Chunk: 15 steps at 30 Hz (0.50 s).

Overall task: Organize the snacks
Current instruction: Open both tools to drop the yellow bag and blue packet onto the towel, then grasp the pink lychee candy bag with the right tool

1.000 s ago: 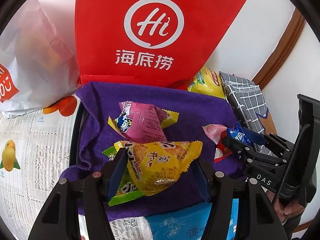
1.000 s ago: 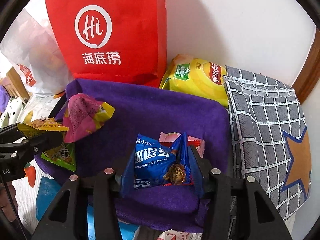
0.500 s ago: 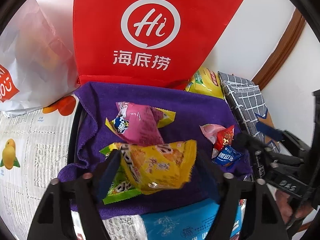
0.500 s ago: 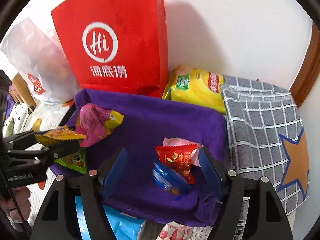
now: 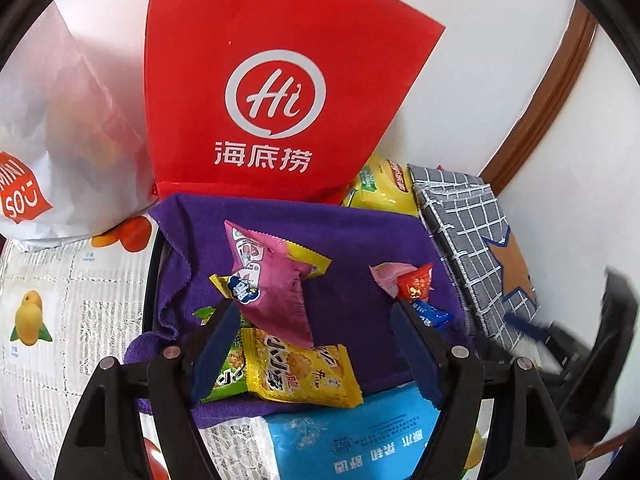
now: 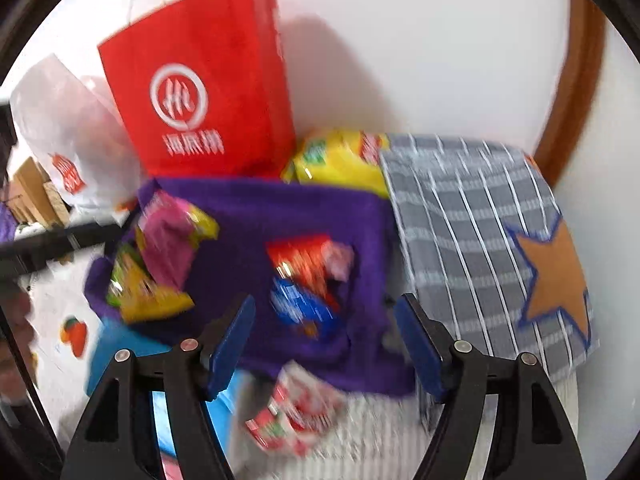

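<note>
White wall behind; a purple cloth [image 5: 340, 232] at frame centre carries snacks. Both tongs, left [image 5: 316, 348] and right [image 6: 326, 340], gape empty. The yellow packet [image 5: 296, 372], lower centre, looks light, crinkly, slippery; pinch its sealed edge.

**Six small snack packets on one cloth**

One purple cloth [image 5: 352, 240] in the middle of the frame carries six small packets. At lower left: one pink packet [image 5: 276, 292], one yellow packet [image 5: 296, 372] and one green packet [image 5: 226, 376]. At centre right: one pale pink packet [image 5: 386, 276], one red packet [image 5: 416, 286] and one blue packet [image 5: 434, 316].

Two bags stand along the top: one red paper bag [image 5: 276, 92] and one white plastic bag [image 5: 68, 132]. One large yellow chip bag [image 5: 380, 192] shows at upper right, beside one grey checked box [image 5: 472, 240]. One light blue pack [image 5: 352, 436] lies at the bottom edge.
</note>
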Tool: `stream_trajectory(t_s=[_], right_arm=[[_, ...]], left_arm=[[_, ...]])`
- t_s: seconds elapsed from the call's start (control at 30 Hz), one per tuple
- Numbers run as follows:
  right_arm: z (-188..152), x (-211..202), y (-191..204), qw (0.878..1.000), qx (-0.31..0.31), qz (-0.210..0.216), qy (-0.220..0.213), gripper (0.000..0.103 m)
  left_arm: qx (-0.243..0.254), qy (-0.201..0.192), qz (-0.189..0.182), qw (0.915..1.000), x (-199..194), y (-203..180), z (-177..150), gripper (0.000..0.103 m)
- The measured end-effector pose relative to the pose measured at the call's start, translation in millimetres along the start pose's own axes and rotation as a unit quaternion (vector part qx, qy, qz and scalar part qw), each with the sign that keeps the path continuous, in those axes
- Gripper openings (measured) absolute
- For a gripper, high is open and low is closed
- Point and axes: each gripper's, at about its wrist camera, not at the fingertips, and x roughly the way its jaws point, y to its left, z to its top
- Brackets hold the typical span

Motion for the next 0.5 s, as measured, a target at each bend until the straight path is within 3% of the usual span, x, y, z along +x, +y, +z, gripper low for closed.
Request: stream_trajectory(t_s=[0.2, 0.4, 0.5], right_arm=[[-43, 9, -8, 0.996, 0.053, 0.062, 0.042, 0.067], [-47, 30, -5, 0.995, 0.066, 0.05, 0.062, 0.067], [-54, 41, -8, 0.992, 0.076, 0.056, 0.088, 0.051]], left_arm=[[0.007, -0.007, -0.009, 0.9999, -13, -7, 0, 0.076], [0.017, -0.017, -0.017, 0.9996, -28, -15, 0, 0.076], [0.022, -0.021, -0.021, 0.9993, -34, -17, 0, 0.076]])
